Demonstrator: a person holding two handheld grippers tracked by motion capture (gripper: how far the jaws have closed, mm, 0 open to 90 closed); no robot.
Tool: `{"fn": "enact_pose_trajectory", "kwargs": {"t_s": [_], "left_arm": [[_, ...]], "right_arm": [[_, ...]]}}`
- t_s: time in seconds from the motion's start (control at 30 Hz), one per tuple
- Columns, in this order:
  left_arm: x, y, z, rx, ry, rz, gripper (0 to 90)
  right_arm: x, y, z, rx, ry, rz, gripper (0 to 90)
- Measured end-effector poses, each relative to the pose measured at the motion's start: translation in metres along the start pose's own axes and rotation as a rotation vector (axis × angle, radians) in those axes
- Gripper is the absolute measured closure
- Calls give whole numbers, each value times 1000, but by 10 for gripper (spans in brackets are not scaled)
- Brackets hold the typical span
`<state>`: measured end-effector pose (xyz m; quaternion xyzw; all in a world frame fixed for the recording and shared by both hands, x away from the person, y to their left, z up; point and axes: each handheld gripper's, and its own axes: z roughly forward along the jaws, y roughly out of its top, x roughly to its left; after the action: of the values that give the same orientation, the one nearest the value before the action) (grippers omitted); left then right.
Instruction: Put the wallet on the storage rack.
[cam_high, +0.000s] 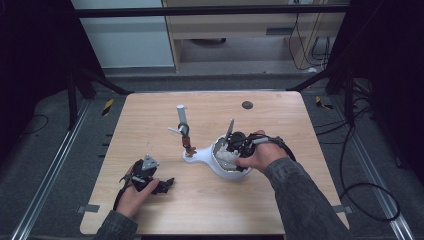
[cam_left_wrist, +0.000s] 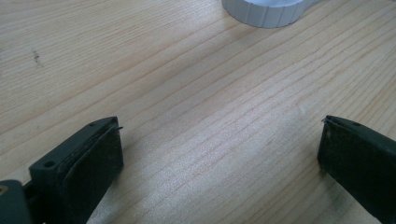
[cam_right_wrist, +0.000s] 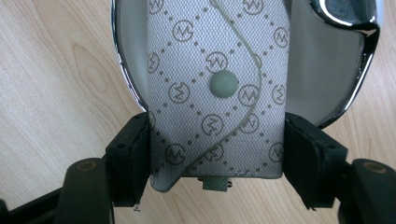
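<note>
A grey patterned pouch with a round snap button lies half inside a white dish with a chrome rim. My right gripper is shut on the pouch's near end, one pad on each side. From above, the right gripper sits over the white dish, with the person's hand around it. My left gripper rests low on the table at the front left. Its jaws stand wide open over bare wood, with nothing between them.
The dish belongs to a white stand whose upright post carries a small brown item. A white ribbed edge of it lies ahead of the left gripper. A dark round spot marks the table's far side.
</note>
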<state>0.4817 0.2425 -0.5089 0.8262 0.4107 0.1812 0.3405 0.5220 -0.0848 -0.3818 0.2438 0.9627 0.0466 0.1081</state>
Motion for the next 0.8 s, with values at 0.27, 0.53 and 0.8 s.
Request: {"fn": "enact_pose_trajectory", "kwargs": {"t_s": [0.27, 0.53, 0.8], "left_arm": [[0, 0, 0, -1, -1, 0, 0], [0, 0, 0, -1, 0, 1, 0], [0, 0, 0, -2, -1, 1, 0]], "right_arm": [[0, 3, 1, 4, 6, 2, 310], [-2, 4, 3, 6, 8, 4, 309], [-3, 6, 5, 10, 12, 6, 308]]}}
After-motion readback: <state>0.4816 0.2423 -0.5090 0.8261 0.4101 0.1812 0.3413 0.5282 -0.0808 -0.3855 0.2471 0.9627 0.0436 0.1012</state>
